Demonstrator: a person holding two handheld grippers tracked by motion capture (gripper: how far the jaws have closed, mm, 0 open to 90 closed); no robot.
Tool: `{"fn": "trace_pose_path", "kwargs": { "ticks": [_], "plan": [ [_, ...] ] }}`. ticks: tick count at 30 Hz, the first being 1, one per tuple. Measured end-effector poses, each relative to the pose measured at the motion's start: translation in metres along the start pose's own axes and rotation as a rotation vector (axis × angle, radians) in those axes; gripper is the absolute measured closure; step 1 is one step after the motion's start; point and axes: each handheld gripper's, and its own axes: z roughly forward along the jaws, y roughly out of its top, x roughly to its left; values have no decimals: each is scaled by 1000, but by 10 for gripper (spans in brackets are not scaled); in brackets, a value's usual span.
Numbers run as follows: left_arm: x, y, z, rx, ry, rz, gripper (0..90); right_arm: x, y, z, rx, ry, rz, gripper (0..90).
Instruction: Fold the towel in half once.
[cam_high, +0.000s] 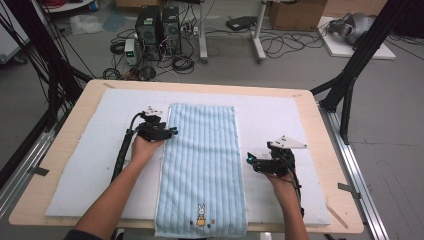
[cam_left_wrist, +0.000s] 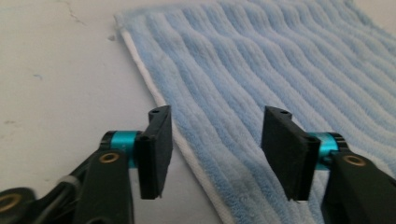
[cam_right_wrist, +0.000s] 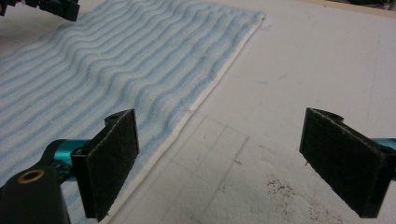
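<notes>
A blue striped towel (cam_high: 201, 165) lies flat down the middle of the white mat (cam_high: 90, 160) on the table (cam_high: 60, 145). The left tongs (cam_high: 171, 132) gape wide over its left edge, gripping nothing. The right tongs (cam_high: 248, 161) sit just beside its right edge, likewise wide apart and empty.

Light blue ribbed towel (cam_high: 202, 160) (white edging), white mat (cam_high: 100, 150), black claws

The towel (cam_high: 202, 165) hangs over the desk's (cam_high: 60, 150) near edge, its end cut off by the frame. The small rabbit emblem's (cam_high: 201, 216) details are too tiny to tell.
</notes>
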Motion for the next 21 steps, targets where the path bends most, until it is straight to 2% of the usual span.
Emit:
{"fn": "trace_pose_path", "kwargs": {
  "ticks": [2,3,6,8,10,13,15,17,21],
  "plan": [
    [-3,-1,1,-3,27,23,565,1,0,1,0,-2,-2,111],
    [-3,0,1,-8,29,11,593,1,0,1,2,0,-1,111],
    [0,-1,0,-7,38,9,665,2,0,2,7,0,1,111],
    [1,-1,-1,-4,44,35,727,3,0,4,6,1,-4,111],
    [1,-2,-1,-5,29,54,842,3,1,6,16,1,6,111],
    [1,-3,0,-23,21,60,866,5,2,11,20,11,20,111],
    [3,-4,-1,-27,14,48,871,7,6,17,22,20,27,111],
    [4,-4,-1,-35,-1,25,873,9,12,24,44,10,18,112],
    [5,-4,0,-45,-21,7,873,3,27,48,113,-3,34,114]
  ]
}}
